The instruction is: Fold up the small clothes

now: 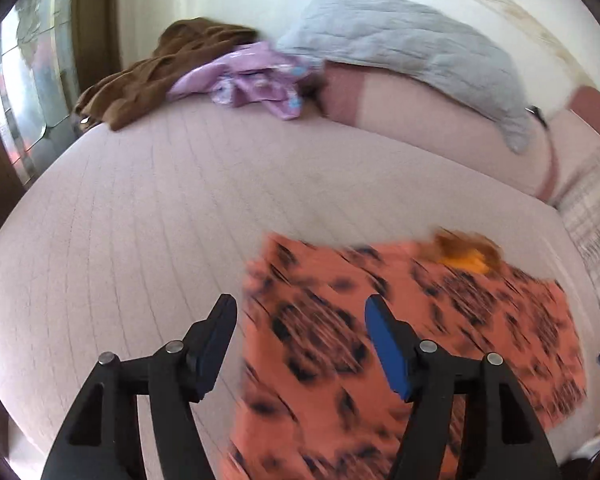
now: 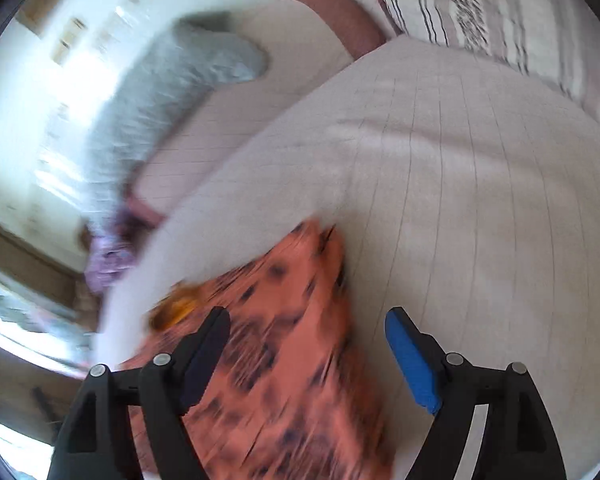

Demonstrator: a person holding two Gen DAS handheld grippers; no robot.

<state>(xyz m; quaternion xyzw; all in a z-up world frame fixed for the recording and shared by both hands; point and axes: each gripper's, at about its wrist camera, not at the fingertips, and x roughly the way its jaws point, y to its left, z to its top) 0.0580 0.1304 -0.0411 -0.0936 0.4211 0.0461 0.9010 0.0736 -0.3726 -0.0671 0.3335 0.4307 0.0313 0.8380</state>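
Your left tongs (image 1: 300, 320) and right tongs (image 2: 308, 332) both tilt downward, spread wide and pinching nothing. The orange garment (image 1: 380, 340) lies flat on the bed (image 1: 140, 220) beneath them, toward 5 o'clock in the left view.

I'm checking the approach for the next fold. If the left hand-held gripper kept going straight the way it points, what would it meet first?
Most likely the orange patterned garment lying flat on the bed. The left hand-held gripper stands open and empty, angled down over the garment's left edge. Blur makes depth uncertain.
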